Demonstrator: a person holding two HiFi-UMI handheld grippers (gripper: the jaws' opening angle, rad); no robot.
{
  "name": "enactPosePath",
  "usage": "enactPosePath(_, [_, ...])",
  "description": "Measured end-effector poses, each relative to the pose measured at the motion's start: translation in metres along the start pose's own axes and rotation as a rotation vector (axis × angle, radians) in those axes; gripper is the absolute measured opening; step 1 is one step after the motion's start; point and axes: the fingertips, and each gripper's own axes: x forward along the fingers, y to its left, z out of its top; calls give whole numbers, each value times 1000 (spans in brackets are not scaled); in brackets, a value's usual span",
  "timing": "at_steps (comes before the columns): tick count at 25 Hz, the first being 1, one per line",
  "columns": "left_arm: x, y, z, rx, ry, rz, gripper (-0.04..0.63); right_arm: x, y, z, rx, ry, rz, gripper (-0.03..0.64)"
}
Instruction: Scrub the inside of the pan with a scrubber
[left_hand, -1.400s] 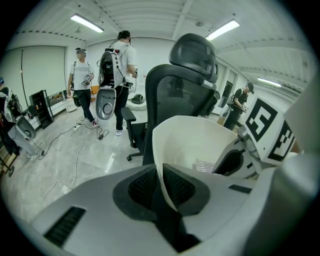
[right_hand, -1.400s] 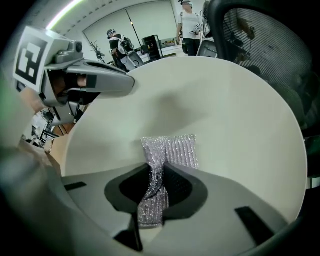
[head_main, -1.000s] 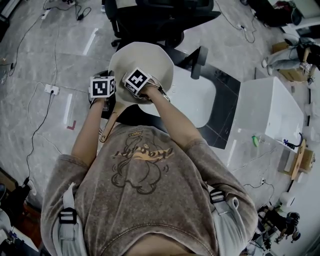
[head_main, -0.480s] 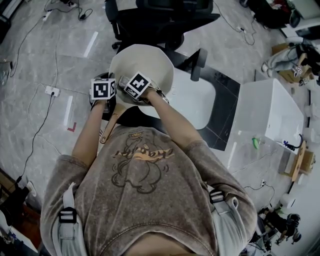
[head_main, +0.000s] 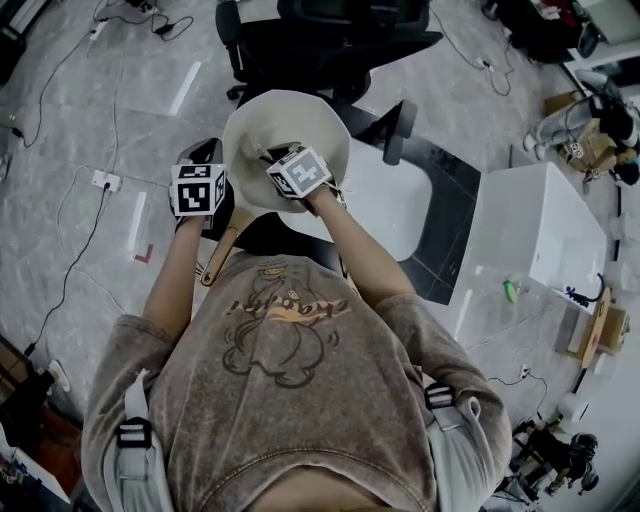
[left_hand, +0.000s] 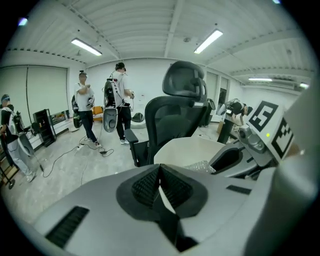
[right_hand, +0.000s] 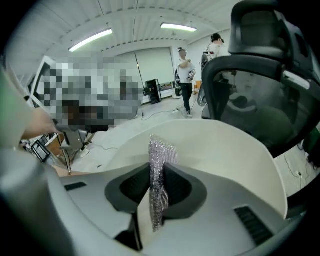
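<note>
A cream pan (head_main: 290, 120) with a wooden handle (head_main: 215, 255) lies in front of the person, its bowl also showing in the left gripper view (left_hand: 192, 147) and the right gripper view (right_hand: 225, 145). My right gripper (head_main: 276, 157) (right_hand: 156, 175) is over the bowl, shut on a silver mesh scrubber (right_hand: 160, 150) that stands up between its pads. The left gripper (head_main: 207, 165) (left_hand: 160, 170) hovers left of the pan above the handle. Its jaws have just been closing and now meet with nothing between them. The right gripper's body (left_hand: 235, 157) and the scrubber (left_hand: 202, 166) show beside it.
A black office chair (head_main: 320, 40) (left_hand: 180, 110) (right_hand: 265, 75) stands just beyond the pan. A white tabletop (head_main: 390, 195) and a white box (head_main: 540, 220) lie to the right. People (left_hand: 117, 100) stand farther off. Cables (head_main: 70, 250) trail over the grey floor.
Both marker cubes have come up toward the head camera and drawn apart: the left one shifted left off the pan's rim, the right one moved right over the bowl with the scrubber.
</note>
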Motion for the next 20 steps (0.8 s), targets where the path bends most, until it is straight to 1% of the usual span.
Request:
enactPosePath(5, [-28, -18, 27, 20, -67, -78, 18, -50, -4, 19, 52, -205, -52, 87])
enactPosePath(9, [-49, -36, 50, 10, -146, -141, 17, -97, -1, 33, 85, -377, -101, 87])
enactPosePath(14, [-73, -60, 71, 32, -259, -220, 18, -151, 1, 50, 103, -579, -179, 87])
enactPosePath(17, [-86, -70, 76, 62, -331, -248, 17, -176, 0, 55, 97, -674, -227, 87])
enactPosePath(20, [-93, -76, 76, 80, -378, -254, 18, -194, 0, 55, 86, -741, -271, 87])
